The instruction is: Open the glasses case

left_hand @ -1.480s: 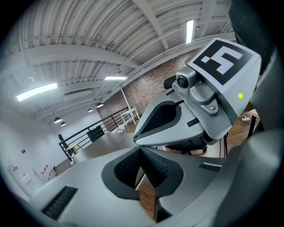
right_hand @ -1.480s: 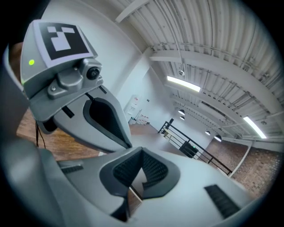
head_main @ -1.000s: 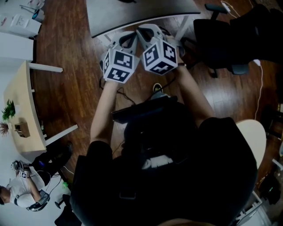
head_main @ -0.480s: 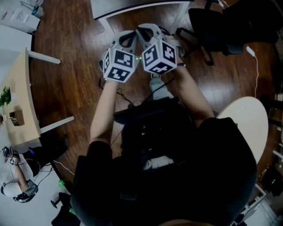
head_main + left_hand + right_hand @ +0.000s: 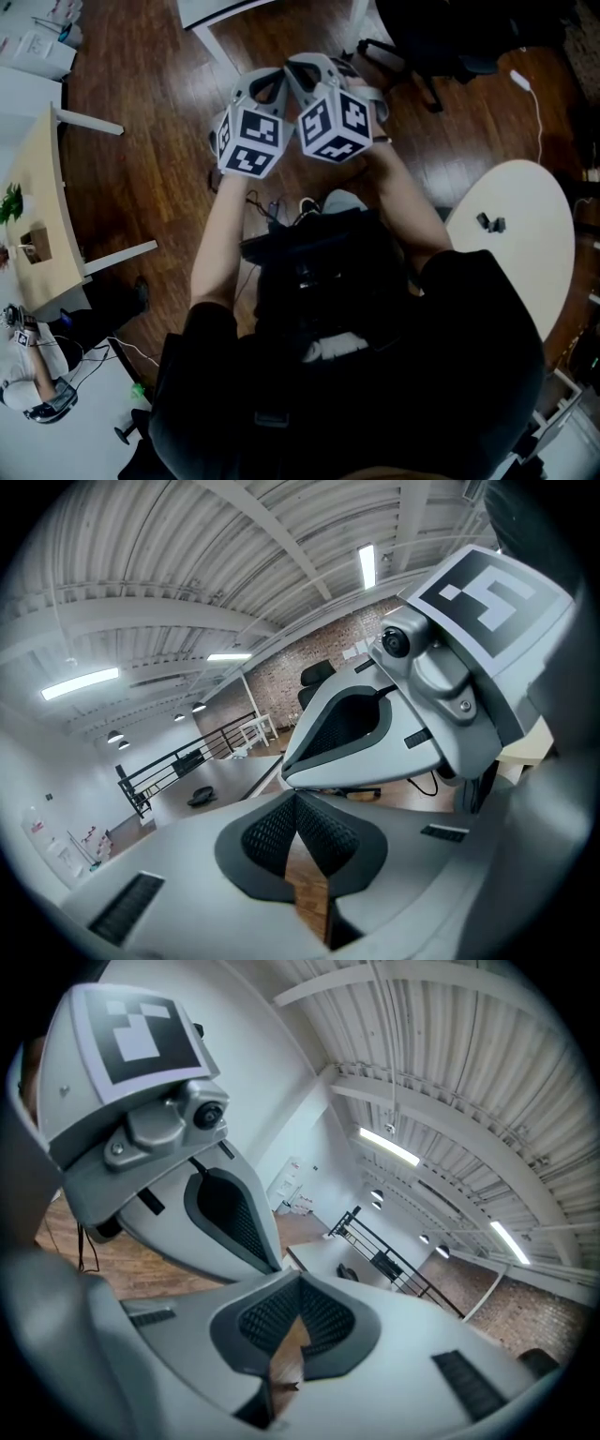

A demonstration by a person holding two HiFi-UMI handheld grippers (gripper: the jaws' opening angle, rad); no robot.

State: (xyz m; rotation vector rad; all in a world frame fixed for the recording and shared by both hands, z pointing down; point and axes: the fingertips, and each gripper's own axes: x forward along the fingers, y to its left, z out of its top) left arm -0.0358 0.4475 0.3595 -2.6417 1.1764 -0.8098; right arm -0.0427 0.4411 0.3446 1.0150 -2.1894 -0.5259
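Both grippers are held out ahead of the person, side by side above the wooden floor (image 5: 159, 159), with their marker cubes almost touching. The left gripper (image 5: 267, 82) and the right gripper (image 5: 317, 70) both point toward the top of the head view. In the left gripper view the dark ribbed pads (image 5: 270, 834) meet at their tips, so the jaws are closed with nothing between them. Only floor boards show through the small gap lower down. The right gripper view shows the same: its pads (image 5: 269, 1321) are pressed together and empty, with the other gripper close alongside. A round white table (image 5: 525, 272) stands to the person's right. On it, near its left edge and toward the far side, lies a small dark thing (image 5: 488, 222). It is too small to tell whether it is the glasses case. Its long axis seems to run roughly across the table from left to right, but which end is which cannot be made out. It is well apart from both grippers. A dark office chair (image 5: 441, 42) stands beyond that table. A beige table (image 5: 42, 225) with a small plant (image 5: 11, 202) near its left edge sits off to the left. Another person (image 5: 33, 394) sits on the floor at the lower left.
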